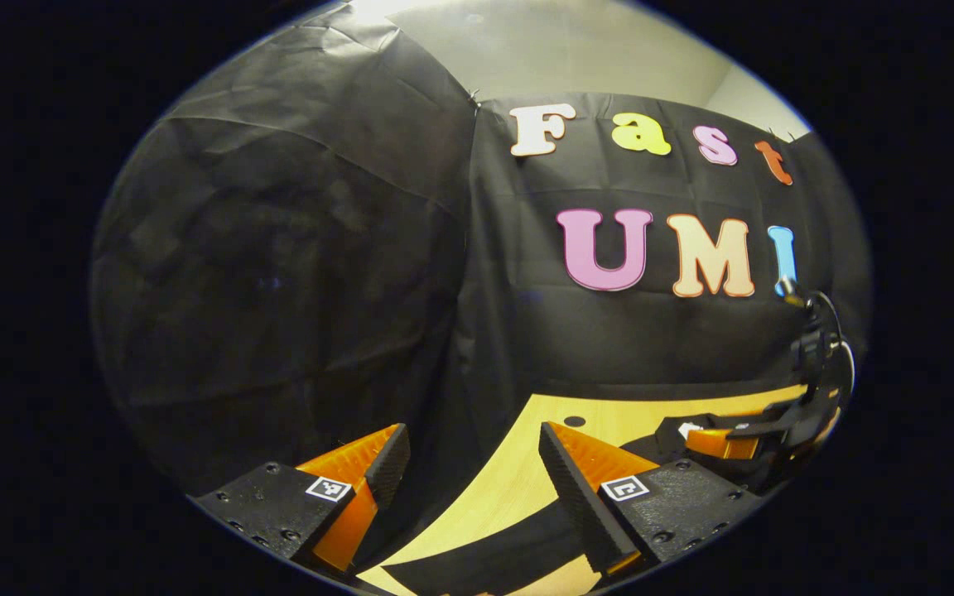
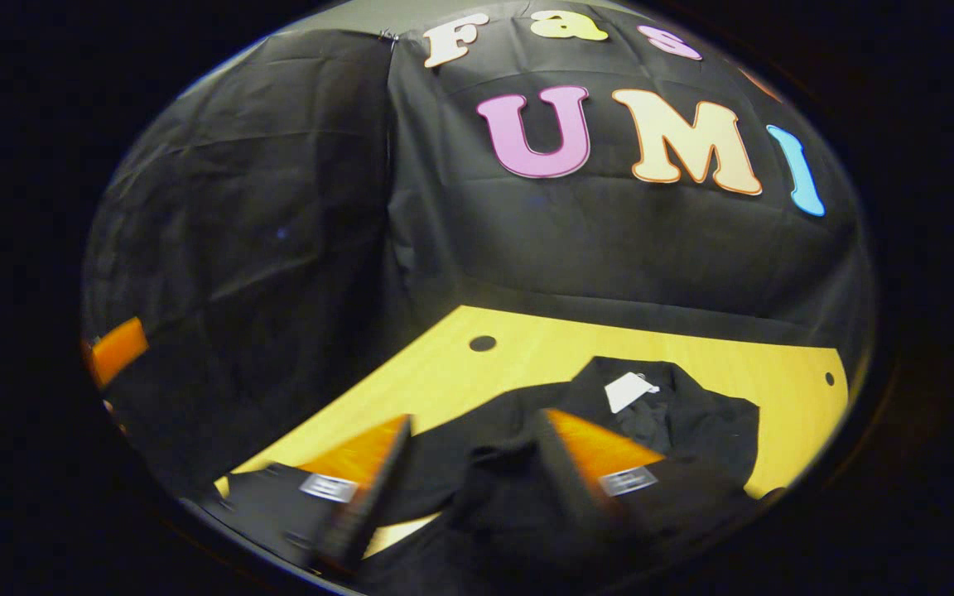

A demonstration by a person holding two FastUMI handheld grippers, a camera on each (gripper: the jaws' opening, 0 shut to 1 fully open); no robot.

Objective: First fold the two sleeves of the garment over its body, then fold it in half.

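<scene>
Below the right tool [image 2: 473, 472], open, lies the black garment [image 2: 676, 422].

I take the counter [image 2: 527, 356] as my landmark. The garment [image 2: 676, 422] lies on its near part, a tag [image 2: 628, 391] on top of the cloth. A round hole [image 2: 482, 343] sits in the counter behind the garment, toward the booth wall [image 2: 609, 248], which stands along the counter's far edge.

In the left gripper view, the right gripper [image 1: 721, 443] is over the counter's right end, above the garment.
</scene>
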